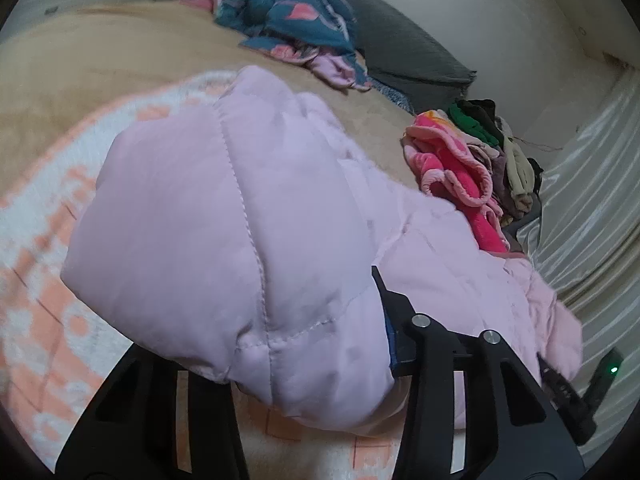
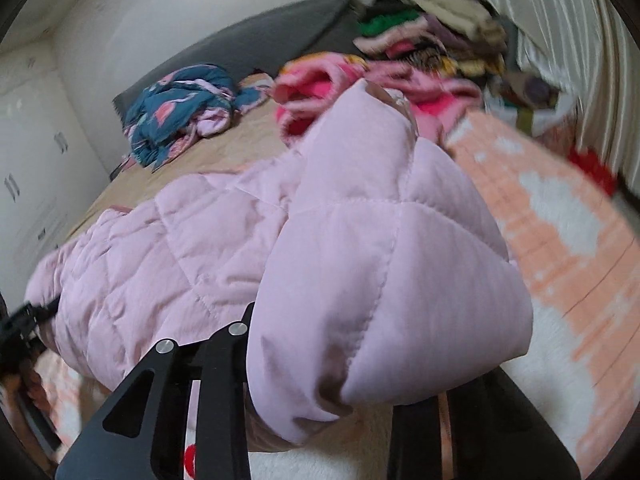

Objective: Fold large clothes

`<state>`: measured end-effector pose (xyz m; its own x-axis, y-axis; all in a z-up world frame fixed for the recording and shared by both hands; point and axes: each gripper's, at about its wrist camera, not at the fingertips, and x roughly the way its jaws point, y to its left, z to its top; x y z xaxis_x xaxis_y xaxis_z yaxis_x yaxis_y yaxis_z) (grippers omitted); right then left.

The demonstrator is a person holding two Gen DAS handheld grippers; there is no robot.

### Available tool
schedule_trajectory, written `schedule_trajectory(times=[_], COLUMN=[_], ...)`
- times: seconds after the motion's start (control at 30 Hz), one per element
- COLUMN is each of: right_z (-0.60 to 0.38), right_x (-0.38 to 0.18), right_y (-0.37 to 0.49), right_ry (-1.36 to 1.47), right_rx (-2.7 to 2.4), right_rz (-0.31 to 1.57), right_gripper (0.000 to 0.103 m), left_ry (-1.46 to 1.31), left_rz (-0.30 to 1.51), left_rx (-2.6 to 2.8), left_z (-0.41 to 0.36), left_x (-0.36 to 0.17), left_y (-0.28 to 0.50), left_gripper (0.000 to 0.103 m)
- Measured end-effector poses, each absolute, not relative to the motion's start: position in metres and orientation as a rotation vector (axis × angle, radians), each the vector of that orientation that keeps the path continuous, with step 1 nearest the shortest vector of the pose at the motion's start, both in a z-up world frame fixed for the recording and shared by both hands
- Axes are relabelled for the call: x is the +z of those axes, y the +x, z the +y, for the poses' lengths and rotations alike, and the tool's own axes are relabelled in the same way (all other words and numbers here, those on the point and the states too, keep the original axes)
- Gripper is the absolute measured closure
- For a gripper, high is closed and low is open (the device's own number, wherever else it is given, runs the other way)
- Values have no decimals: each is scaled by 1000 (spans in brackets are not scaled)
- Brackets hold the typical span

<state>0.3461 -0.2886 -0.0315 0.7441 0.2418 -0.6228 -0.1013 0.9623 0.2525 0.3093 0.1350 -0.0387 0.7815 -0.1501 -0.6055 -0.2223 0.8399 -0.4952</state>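
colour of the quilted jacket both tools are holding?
Pale pink quilted jacket, clearest in the left wrist view.

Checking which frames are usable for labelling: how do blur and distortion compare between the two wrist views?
Left wrist: the pink quilted jacket is fairly sharp; fisheye bends the bed edge. Right wrist: motion blur smears the clothes pile and orange-white blanket.

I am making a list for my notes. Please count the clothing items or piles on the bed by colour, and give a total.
Pale pink quilted jacket, held by left gripper and right gripper: 1
Teal patterned garment: 1
Bright pink fleece garment: 1
Mixed-colour clothes pile: 1
Total: 4
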Motion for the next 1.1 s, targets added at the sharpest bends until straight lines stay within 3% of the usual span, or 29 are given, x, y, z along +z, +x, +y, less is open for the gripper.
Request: schedule_trajectory(times=[0.3, 1.1], right_z=[-268, -270], right_x=[2, 11], right_y=[305, 198], right_ry=[67, 37], right_rx=[226, 206], right_rz=[631, 622], right_gripper=[76, 76], left_ry=[-457, -383], left_rz=[637, 629], left_rx=[37, 3], left_z=[117, 109], left_x=[-11, -2], left_y=[276, 192], left_gripper=[70, 70])
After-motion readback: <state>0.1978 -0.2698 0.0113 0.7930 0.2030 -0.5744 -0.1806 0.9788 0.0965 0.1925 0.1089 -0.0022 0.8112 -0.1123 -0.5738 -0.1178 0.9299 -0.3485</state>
